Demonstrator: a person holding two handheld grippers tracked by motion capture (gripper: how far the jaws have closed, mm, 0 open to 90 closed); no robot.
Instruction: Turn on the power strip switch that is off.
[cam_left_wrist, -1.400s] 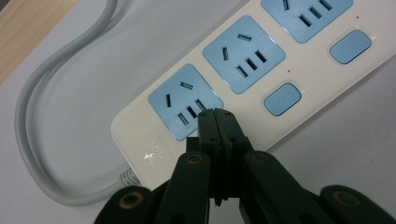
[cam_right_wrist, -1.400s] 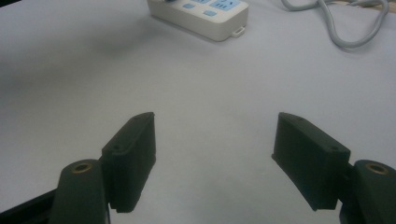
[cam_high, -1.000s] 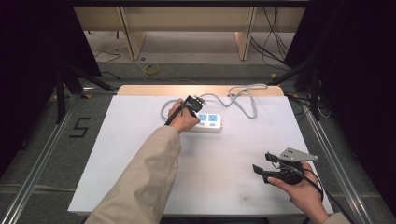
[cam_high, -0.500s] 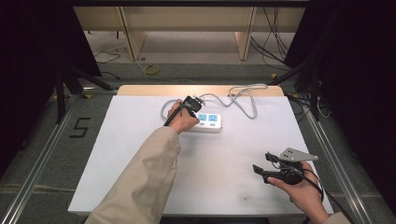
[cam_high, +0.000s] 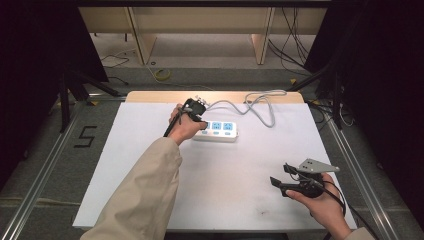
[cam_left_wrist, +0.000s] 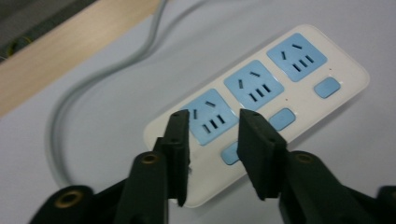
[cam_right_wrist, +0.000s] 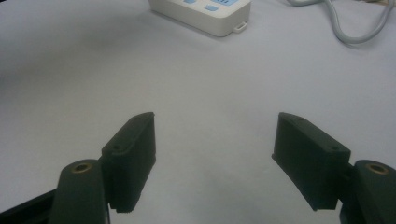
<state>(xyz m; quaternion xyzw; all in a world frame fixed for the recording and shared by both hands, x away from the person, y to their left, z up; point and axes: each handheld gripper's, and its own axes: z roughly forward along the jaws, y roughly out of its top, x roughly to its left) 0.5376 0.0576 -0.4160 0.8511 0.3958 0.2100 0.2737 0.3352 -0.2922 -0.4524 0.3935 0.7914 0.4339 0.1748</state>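
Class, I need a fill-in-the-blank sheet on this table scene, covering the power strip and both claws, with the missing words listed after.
1. The white power strip has ____ blue sockets.
2. The left claw hovers over the socket nearest the strip's ____ cable.
3. The right claw is wide ____ above the bare white table.

Missing words: three; grey; open

Left arm: beige long sleeve (cam_high: 145, 190). Each claw, left claw (cam_left_wrist: 212, 140) and right claw (cam_right_wrist: 215, 158), has two black rectangular jaws with brass-coloured pivot eyelets. The right claw carries a grey three-cornered plate (cam_high: 316, 165) and a black cable.
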